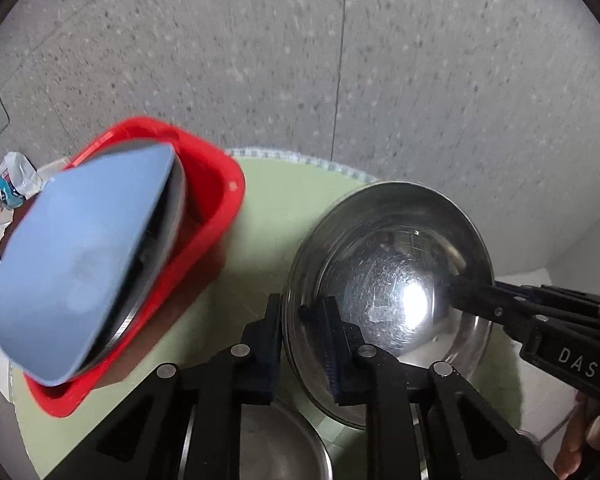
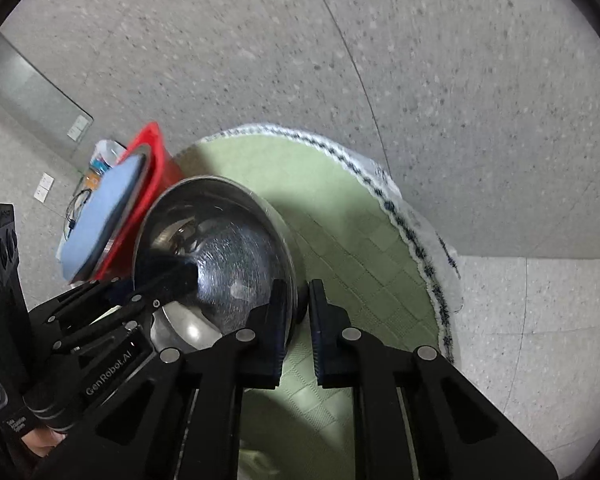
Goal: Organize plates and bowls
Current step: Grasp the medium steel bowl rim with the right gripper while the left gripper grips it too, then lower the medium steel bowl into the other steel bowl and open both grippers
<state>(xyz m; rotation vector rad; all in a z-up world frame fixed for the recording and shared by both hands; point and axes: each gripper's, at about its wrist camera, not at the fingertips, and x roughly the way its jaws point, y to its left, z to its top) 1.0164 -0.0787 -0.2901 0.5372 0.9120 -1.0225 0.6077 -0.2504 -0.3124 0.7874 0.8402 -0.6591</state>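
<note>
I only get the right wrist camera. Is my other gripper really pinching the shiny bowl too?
Observer: Yes. From its own camera the left gripper is shut on the near rim of the steel bowl, with one finger inside the bowl and one outside.
Operator: On my screen the bowl looks squished against the red basket. Are they touching?
Observer: No. The left wrist view shows a strip of green mat between the bowl and the red basket, so they stand apart.
</note>
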